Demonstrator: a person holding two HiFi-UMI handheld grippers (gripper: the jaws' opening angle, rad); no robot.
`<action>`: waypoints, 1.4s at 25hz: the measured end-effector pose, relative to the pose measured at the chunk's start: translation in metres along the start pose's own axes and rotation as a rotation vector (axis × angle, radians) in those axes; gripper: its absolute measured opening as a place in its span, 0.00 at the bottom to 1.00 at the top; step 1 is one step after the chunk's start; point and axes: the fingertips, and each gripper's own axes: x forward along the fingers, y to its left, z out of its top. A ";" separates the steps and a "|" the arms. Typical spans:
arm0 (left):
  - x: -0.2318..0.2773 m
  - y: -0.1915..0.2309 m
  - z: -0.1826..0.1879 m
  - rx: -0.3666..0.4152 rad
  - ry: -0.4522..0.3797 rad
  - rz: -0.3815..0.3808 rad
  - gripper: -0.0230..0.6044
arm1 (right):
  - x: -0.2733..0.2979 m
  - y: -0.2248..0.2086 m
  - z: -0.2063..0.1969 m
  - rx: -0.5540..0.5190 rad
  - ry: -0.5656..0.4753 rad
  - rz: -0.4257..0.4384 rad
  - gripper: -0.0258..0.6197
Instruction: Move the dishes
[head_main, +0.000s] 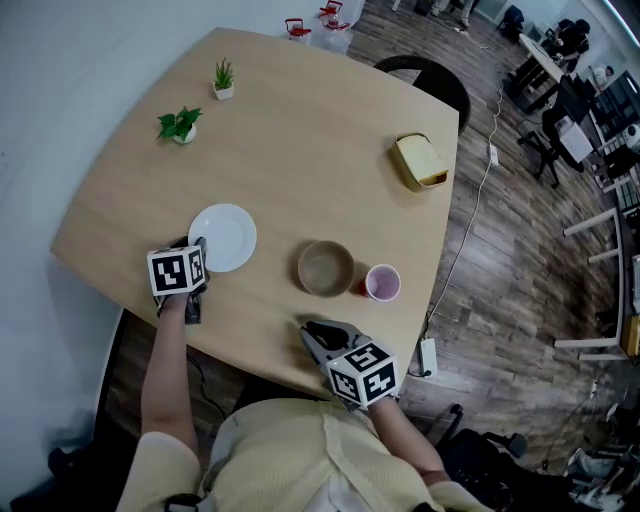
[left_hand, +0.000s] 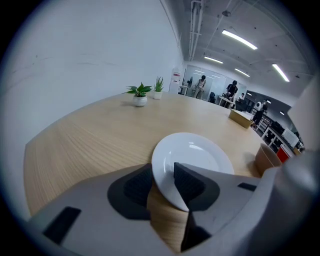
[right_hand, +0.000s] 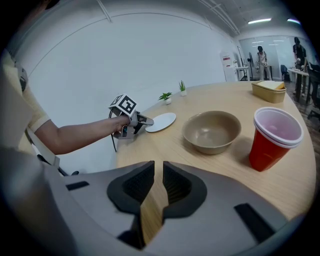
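Left gripper (left_hand: 162, 176) pinches the plate (left_hand: 195, 157) rim, by the table's (head_main: 300, 150) near left corner. Right gripper (right_hand: 158, 181) slightly spread, empty. Tighten the grip and lift level, since the thin rim may slip.

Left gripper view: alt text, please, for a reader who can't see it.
The left gripper grips the near rim of a round white plate on a light wooden table; two small potted plants stand beyond.
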 end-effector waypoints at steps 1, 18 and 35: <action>0.000 -0.001 0.000 0.000 -0.003 -0.006 0.27 | 0.000 -0.001 0.000 0.000 0.001 0.000 0.14; -0.027 -0.009 0.026 0.034 -0.133 0.003 0.17 | -0.010 -0.008 0.001 -0.001 -0.001 0.011 0.13; -0.101 -0.055 0.042 0.146 -0.307 -0.064 0.10 | -0.033 -0.003 -0.007 -0.013 -0.032 0.025 0.12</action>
